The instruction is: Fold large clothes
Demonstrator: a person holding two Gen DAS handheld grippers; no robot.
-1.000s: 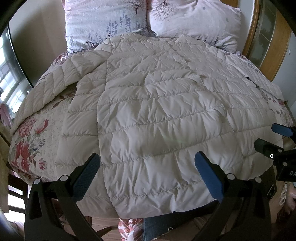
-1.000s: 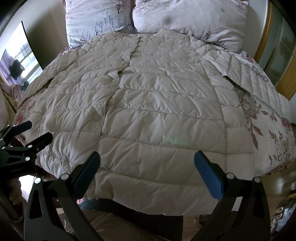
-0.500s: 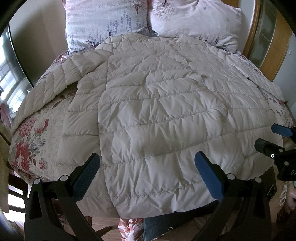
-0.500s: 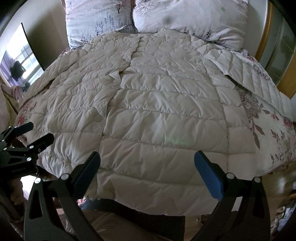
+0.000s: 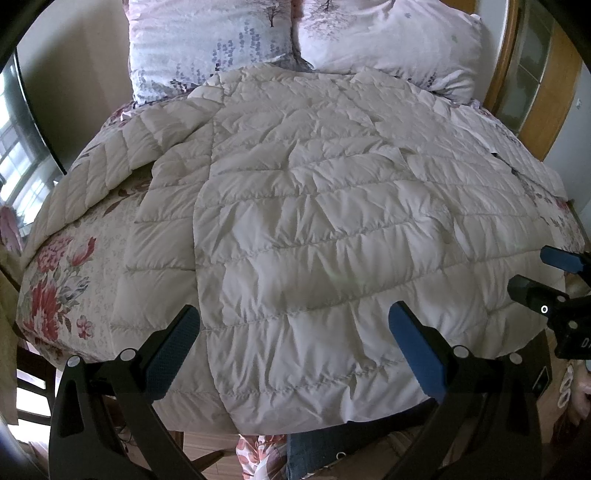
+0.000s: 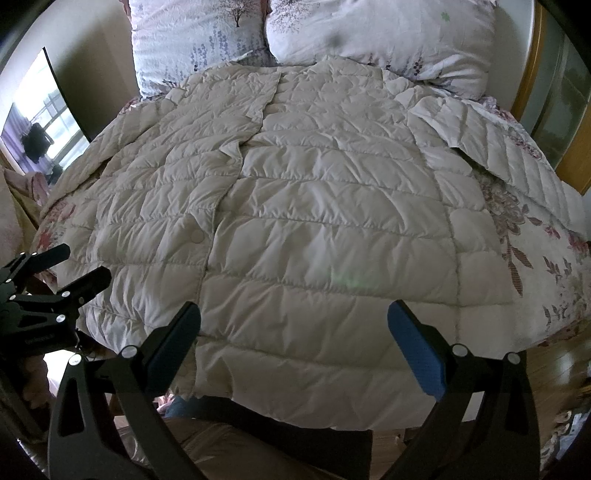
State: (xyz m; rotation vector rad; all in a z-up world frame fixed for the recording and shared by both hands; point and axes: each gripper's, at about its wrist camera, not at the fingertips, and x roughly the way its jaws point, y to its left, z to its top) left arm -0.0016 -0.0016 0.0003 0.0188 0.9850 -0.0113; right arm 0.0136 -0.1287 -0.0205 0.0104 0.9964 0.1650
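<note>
Both the left gripper (image 5: 293,341) and the right gripper (image 6: 293,341) hang with jaws wide and empty over the near hem of the quilted coat (image 5: 314,229), so I would pinch through the whole puffy hem near each corner, as slick padded fabric probably slips. Farther off, the cream coat lies front-up on the floral bedspread (image 5: 55,288), its sleeves spread outward and its collar, I think, touching two pillows (image 6: 369,33).
</note>
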